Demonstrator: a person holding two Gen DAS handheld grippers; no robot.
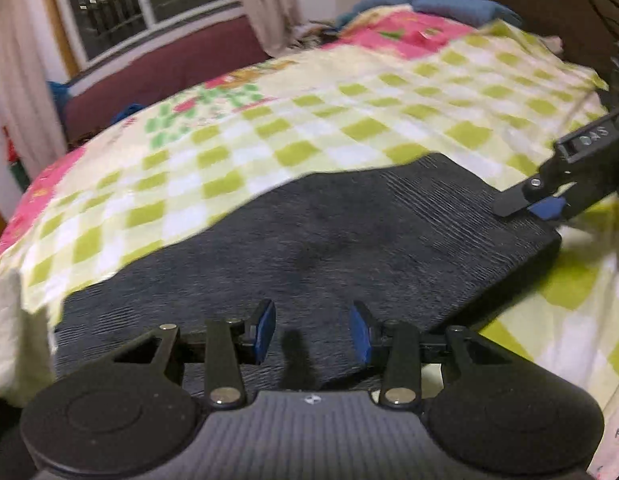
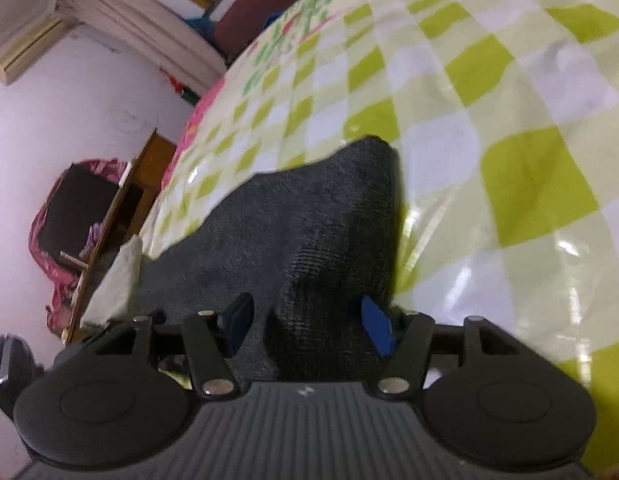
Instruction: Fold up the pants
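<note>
Dark grey pants lie folded flat on the green-checked bed sheet. At the garment's near edge my left gripper hovers with its blue pads apart and only flat cloth beneath them. Over at the right end of the pants, my right gripper reaches in from the side. In the right wrist view a raised hump of the pants stands between the spread pads of the right gripper. The left pad is clear of the cloth, and the right pad sits beside it.
Blue pillows and a pink patterned blanket lie at the far end of the bed. A white cloth hangs at the near left corner. Beside the bed are a wooden cabinet and a pink bag.
</note>
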